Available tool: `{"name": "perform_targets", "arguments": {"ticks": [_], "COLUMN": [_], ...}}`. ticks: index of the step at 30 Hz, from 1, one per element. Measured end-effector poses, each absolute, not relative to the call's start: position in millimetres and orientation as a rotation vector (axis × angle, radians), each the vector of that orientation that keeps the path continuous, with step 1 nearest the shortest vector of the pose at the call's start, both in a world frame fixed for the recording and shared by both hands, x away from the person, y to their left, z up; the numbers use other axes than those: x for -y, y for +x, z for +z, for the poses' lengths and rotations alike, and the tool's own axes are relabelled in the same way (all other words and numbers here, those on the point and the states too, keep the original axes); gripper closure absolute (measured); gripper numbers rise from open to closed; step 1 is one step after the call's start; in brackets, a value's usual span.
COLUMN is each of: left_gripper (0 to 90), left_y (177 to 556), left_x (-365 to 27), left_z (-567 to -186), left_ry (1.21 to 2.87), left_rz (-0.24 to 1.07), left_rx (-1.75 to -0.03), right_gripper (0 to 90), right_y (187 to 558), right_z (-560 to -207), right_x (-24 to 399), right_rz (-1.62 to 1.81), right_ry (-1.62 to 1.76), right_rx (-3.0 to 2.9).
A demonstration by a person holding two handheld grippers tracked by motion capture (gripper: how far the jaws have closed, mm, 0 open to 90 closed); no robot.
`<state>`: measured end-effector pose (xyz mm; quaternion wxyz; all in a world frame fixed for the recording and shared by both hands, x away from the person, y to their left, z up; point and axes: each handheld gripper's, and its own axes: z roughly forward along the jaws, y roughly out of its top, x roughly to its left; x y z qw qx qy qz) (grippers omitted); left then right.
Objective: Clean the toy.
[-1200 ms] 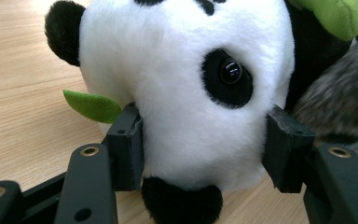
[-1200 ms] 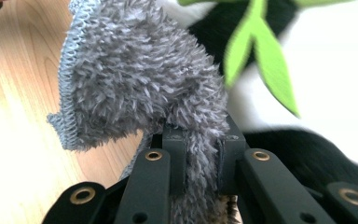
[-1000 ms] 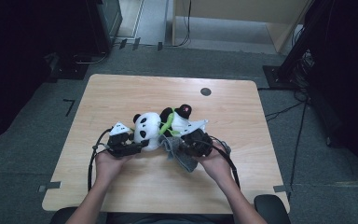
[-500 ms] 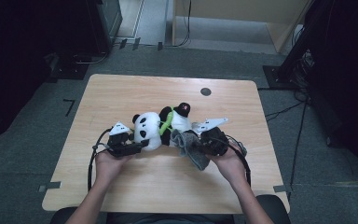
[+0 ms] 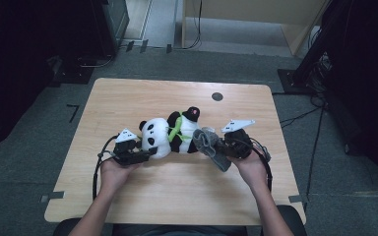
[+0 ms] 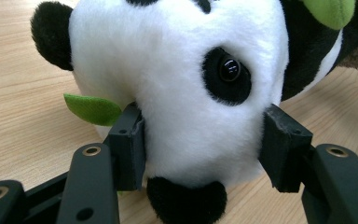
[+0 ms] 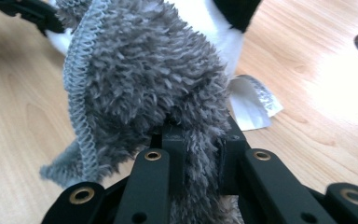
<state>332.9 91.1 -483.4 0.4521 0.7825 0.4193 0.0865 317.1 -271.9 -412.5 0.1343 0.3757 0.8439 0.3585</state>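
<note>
A black and white plush panda (image 5: 170, 135) lies on its side in the middle of the wooden table (image 5: 128, 98), head toward my left hand. My left gripper (image 5: 150, 151) is shut on the panda's head (image 6: 182, 84), its pads (image 6: 130, 140) pressing into the white fur on both sides. A green felt leaf (image 6: 93, 108) sticks out beside the left pad. My right gripper (image 5: 222, 146) is shut on a grey fuzzy cloth (image 5: 209, 142), just right of the panda's feet. In the right gripper view the grey cloth (image 7: 144, 79) bunches above the closed right gripper (image 7: 198, 140).
A round dark hole (image 5: 217, 96) sits in the table near the far right edge. The panda's white label (image 7: 251, 102) lies on the wood beside the cloth. Black cables trail from both grippers. Dark equipment and stands surround the table on the floor.
My right gripper has moved to the right and slightly up with the grey cloth, drawing it off the panda's lower body. The left gripper and the panda's head have stayed put.
</note>
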Motion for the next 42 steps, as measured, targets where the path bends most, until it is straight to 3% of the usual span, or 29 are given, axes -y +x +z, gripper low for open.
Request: {"name": "perform_targets", "arguments": {"ticks": [9, 22, 30, 42], "left_gripper": [41.3, 41.7, 40.7, 38.6], "left_y": [332, 336, 336, 336], "left_x": [-92, -95, -95, -95], "left_z": [-484, -484, -484, -484], "left_ry": [1.957, 1.925, 1.919, 1.901], "left_rz": [0.232, 0.194, 0.211, 0.234], "left_rx": [-1.006, -1.029, -1.028, -1.04], "right_gripper": [78.9, 79.1, 79.1, 78.9], "right_y": [338, 387, 403, 398], "right_z": [-416, -437, -444, -435], "right_x": [282, 252, 278, 317], "right_rz": [1.017, 1.02, 1.036, 1.057], "right_ry": [1.152, 1.162, 1.24, 1.3], "right_rx": [-2.375, -2.416, -2.334, -2.22]}}
